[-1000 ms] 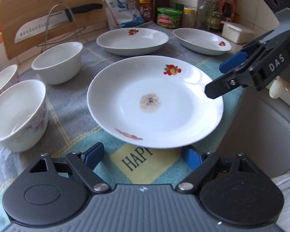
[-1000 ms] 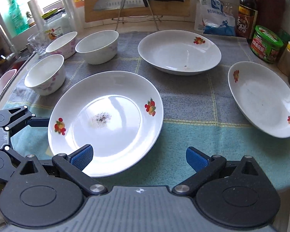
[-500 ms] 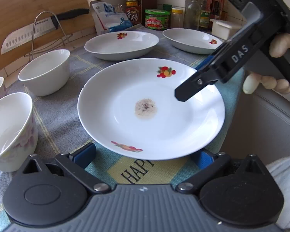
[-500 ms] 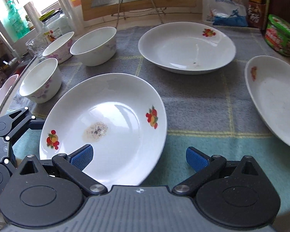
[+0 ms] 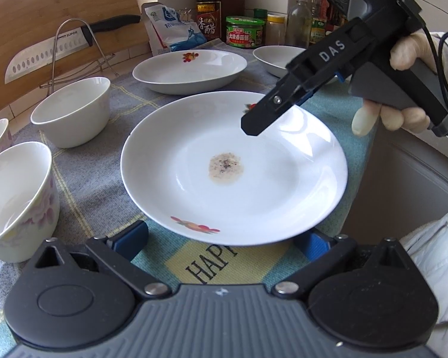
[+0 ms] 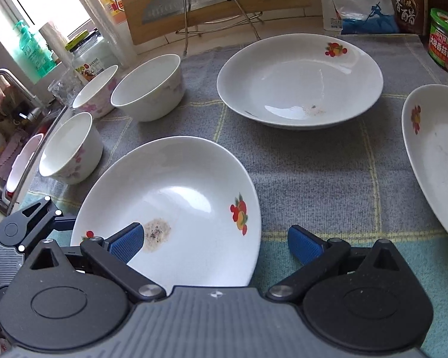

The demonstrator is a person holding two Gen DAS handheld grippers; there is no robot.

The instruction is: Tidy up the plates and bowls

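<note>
Cloth-covered counter (image 6: pixel 313 161) with plates (image 6: pixel 298 80) and bowls (image 6: pixel 146 86).

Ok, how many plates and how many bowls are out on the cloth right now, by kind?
Plates: 3: the stained plate, the deep plate behind it, the plate at the right edge.
Bowls: 3: near bowl, middle bowl, far floral bowl.
Total: 6.

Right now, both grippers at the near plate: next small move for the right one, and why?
Probably close the right gripper on the near plate's rim. Its jaws stand open astride that rim, one pad above the plate's inner face, while the left gripper is open, gripping nothing. Then lift it toward the far plate.
</note>
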